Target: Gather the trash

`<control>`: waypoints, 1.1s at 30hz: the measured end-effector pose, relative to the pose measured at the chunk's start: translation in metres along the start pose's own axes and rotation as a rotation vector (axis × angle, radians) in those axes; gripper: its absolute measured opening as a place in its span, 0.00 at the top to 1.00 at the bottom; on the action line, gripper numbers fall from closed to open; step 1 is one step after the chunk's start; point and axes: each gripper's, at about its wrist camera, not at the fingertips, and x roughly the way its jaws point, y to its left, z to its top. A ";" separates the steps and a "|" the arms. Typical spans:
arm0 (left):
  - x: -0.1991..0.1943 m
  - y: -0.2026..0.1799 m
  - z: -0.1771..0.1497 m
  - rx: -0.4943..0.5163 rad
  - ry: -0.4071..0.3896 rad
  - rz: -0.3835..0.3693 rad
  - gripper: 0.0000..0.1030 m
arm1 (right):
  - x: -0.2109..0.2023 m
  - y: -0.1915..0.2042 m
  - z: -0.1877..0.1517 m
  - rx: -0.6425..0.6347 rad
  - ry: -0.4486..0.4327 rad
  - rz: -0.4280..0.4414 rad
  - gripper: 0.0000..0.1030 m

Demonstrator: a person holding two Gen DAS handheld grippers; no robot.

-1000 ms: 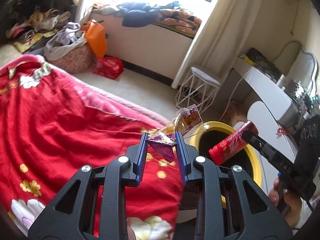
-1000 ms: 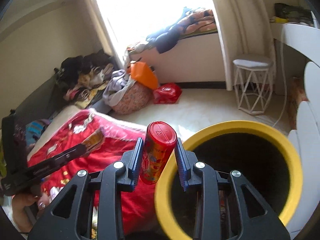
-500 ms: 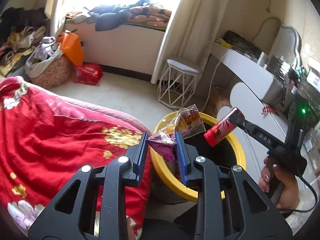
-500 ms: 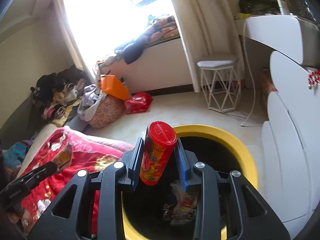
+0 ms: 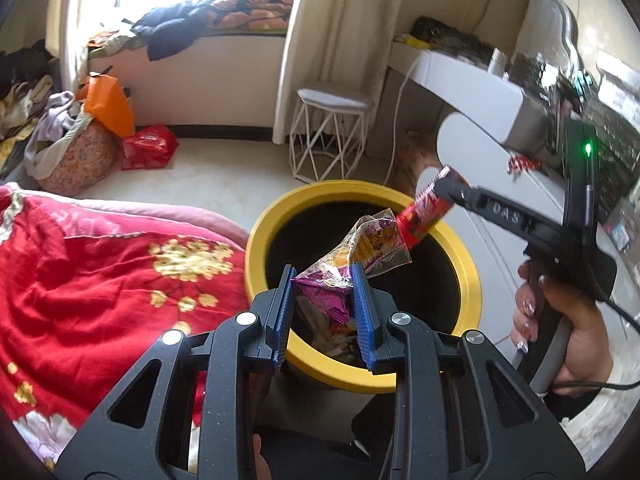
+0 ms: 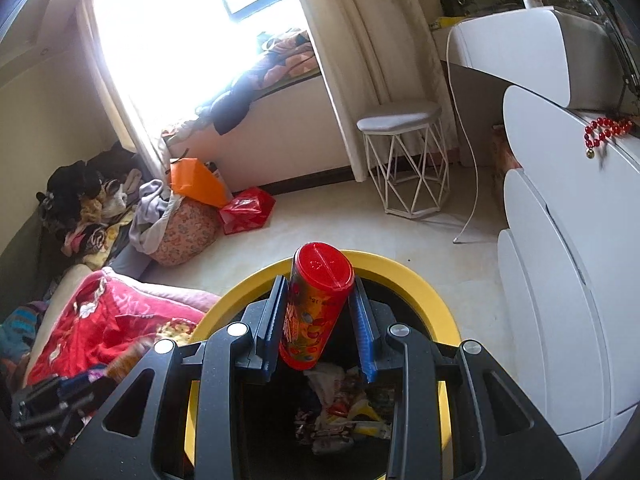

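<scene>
left gripper [image 5: 323, 280] fingers clamped on crinkled wrapper [image 5: 352, 258], yellow-rimmed bin [image 5: 264, 236] just beyond the tips. right gripper [image 6: 317, 300] fingers clamped on red tube [image 6: 314, 306], bin below.

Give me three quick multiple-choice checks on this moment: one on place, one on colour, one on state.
1. Where is the red canister?
A. lying on the bed
B. over the open bin
C. on the stool

2. What colour is the bin's rim?
A. yellow
B. blue
C. white

3. What is the left gripper doing?
A. open, holding nothing
B. shut on the snack wrapper
C. resting on the floor

Key: 1 B, the right wrist view shows trash in the bin below the canister; 2 A, the ring reads yellow in both views; 3 B, the jaws pinch the crumpled wrapper above the bin.
</scene>
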 end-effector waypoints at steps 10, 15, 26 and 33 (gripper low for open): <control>0.038 -0.022 -0.007 0.058 0.101 0.008 0.75 | 0.007 -0.008 0.003 0.041 0.051 0.036 0.49; 0.043 -0.020 -0.008 0.038 0.109 0.016 0.50 | -0.003 -0.012 -0.002 0.033 0.059 0.039 0.40; -0.003 0.002 -0.013 -0.058 0.006 0.077 0.10 | -0.040 0.004 -0.021 -0.077 0.007 0.035 0.16; -0.045 0.020 -0.023 -0.111 -0.087 0.154 0.10 | -0.068 0.039 -0.034 -0.199 -0.096 0.051 0.06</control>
